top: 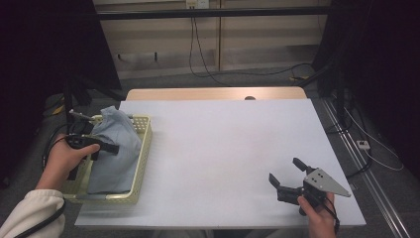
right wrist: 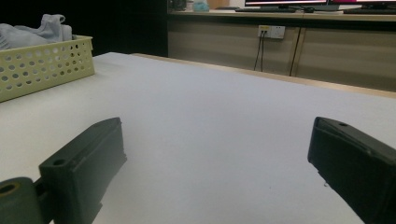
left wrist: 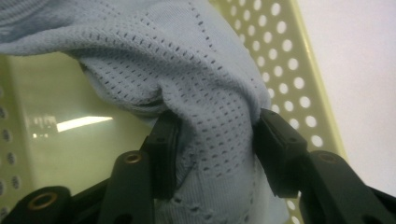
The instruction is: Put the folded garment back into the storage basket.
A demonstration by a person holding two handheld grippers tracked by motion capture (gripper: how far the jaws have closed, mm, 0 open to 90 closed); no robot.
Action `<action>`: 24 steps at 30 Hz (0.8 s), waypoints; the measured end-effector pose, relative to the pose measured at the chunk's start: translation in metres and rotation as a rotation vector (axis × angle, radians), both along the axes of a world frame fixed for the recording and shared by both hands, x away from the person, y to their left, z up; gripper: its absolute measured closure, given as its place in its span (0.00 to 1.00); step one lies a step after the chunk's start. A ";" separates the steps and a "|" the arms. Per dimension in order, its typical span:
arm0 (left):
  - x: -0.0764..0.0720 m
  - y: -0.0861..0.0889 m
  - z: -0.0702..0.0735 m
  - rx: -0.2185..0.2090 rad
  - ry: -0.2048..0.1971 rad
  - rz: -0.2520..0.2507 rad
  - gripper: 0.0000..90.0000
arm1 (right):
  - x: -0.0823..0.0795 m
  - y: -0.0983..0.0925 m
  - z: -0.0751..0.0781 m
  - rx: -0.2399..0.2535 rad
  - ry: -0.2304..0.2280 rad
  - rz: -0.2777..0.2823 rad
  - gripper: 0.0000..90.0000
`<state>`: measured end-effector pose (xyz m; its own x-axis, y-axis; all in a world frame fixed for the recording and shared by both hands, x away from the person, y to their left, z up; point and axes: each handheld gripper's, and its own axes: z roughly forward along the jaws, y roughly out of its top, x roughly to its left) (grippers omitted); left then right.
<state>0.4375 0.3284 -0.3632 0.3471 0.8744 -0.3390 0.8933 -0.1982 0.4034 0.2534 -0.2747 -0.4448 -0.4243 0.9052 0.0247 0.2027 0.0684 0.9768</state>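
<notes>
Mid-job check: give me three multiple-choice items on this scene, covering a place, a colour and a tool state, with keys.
1. Where is the basket?
A. table's left edge
B. table's centre
C. on the floor

2. What colour is the cloth?
A. red
B. light blue
C. black

3. How is the right tool?
A. shut on the cloth
B. holding the basket
C. open, holding nothing

Key: 1 A, it sits at the left edge of the table; 2 B, pale blue knit; 3 C, jaws spread over bare tabletop.
</notes>
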 end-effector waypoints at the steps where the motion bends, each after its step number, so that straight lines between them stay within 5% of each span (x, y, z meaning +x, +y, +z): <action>1: 0.000 0.001 -0.001 0.000 -0.004 0.008 0.58 | 0.000 0.000 0.000 0.000 0.001 0.000 0.04; 12: 0.003 0.013 -0.007 0.002 -0.019 0.066 0.52 | 0.000 0.000 0.000 0.000 0.002 -0.001 0.04; 24: 0.005 0.015 -0.008 0.023 -0.028 0.071 0.52 | 0.000 0.000 0.000 0.000 0.001 0.000 0.04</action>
<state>0.4424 0.3432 -0.3713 0.2931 0.9045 -0.3098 0.8939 -0.1443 0.4245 0.2536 -0.2746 -0.4449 -0.4239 0.9053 0.0254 0.2038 0.0680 0.9766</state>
